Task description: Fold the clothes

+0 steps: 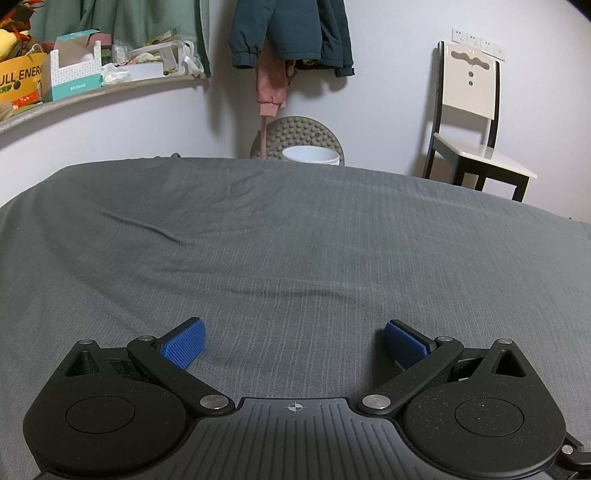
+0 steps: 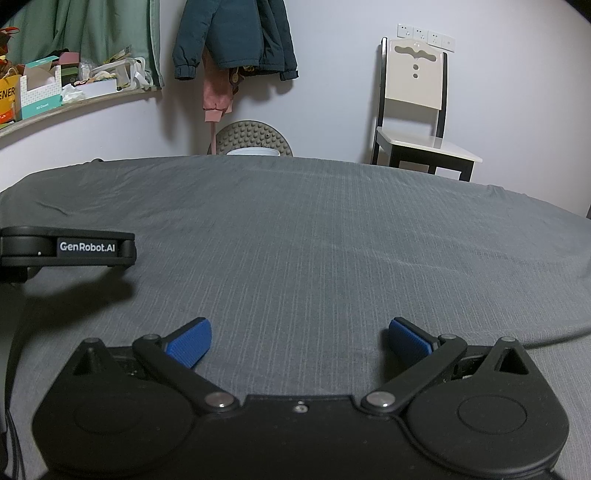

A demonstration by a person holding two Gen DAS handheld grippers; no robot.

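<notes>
We hold both tools low over the near edge of the bed (image 1: 295, 229), its grey sheet spread flat with only soft creases toward the far left corner. Our left gripper (image 1: 293, 345) has its blue pads wide apart with nothing between them, and our right gripper (image 2: 300, 343) is just as wide and just as empty. In the right wrist view the left tool's black body sits at the left edge, beside us and a little ahead. No garment lies on the sheet in either view, so we cannot say which way the clothes lie from either gripper, how their long axis runs, or which hand is nearer. The only clothes we see are a dark jacket (image 1: 291, 33) and a pink garment (image 1: 271, 83) hanging on the wall beyond the far edge, well apart from both grippers. We judge folding has not begun.
</notes>
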